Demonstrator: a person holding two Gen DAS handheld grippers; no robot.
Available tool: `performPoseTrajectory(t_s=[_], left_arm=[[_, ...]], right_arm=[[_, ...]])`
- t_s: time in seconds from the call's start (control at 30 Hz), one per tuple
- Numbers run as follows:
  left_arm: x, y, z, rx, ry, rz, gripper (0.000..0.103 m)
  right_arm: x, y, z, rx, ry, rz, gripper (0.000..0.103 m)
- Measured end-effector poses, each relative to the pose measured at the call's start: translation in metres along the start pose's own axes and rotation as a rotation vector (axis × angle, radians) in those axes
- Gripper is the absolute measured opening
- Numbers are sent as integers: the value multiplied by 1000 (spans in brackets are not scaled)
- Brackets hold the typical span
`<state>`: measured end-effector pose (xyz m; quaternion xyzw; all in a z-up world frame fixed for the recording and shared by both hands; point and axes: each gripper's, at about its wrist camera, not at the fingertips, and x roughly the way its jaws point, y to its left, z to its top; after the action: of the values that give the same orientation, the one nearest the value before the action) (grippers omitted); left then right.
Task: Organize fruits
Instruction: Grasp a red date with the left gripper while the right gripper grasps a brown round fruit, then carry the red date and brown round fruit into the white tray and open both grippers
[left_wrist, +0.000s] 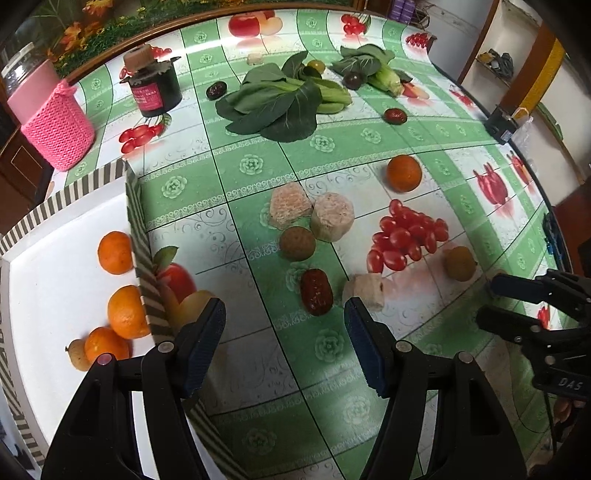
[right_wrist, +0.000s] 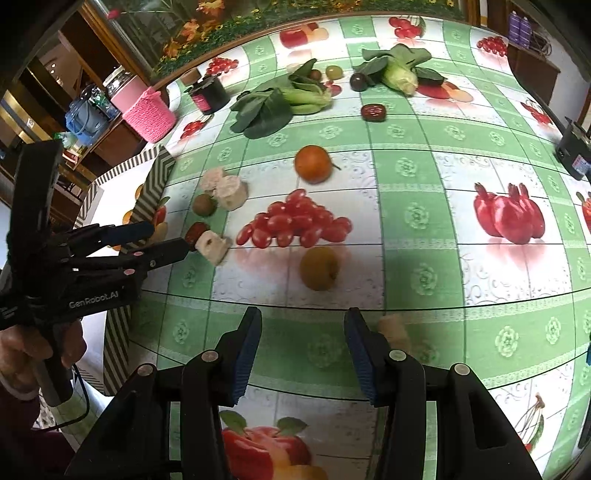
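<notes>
A striped-rim white tray (left_wrist: 133, 206) at the left holds three oranges (left_wrist: 125, 312) and a small brown fruit (left_wrist: 77, 354). On the table lie an orange (left_wrist: 403, 172), a brown round fruit (left_wrist: 297, 243), a red date (left_wrist: 316, 291) and a yellow-brown fruit (left_wrist: 459, 263). My left gripper (left_wrist: 284, 332) is open and empty, just short of the red date. My right gripper (right_wrist: 303, 350) is open and empty, close before the yellow-brown fruit (right_wrist: 319, 267). The orange (right_wrist: 313, 163) lies farther back.
Pale cut blocks (left_wrist: 332, 216) sit among the fruit, one (left_wrist: 365, 291) beside the date. Leafy greens (left_wrist: 280, 99), corn (left_wrist: 386, 79), dark fruits, a black jar (left_wrist: 157, 86) and a pink knitted cup (left_wrist: 55, 122) stand at the back. A black box (right_wrist: 572, 147) sits at the right edge.
</notes>
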<state>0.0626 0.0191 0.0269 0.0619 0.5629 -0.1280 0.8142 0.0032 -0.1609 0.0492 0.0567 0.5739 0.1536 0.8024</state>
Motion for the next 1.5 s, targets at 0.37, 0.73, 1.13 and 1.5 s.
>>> performPoseTrajectory(t_s=[0.37, 0.73, 1.13, 1.5], left_arm=[[14, -2, 4, 13, 29, -14, 54], [11, 1, 5, 17, 3, -19, 17], [-12, 14, -3, -39, -8, -74, 16], [-48, 42, -18, -69, -72, 23, 16]], right_arm=[[4, -3, 6, -2, -10, 1, 49], [28, -1, 23, -46, -6, -32, 37], [8, 11, 19, -47, -38, 0, 26], [-10, 61, 27, -106, -61, 87, 26]])
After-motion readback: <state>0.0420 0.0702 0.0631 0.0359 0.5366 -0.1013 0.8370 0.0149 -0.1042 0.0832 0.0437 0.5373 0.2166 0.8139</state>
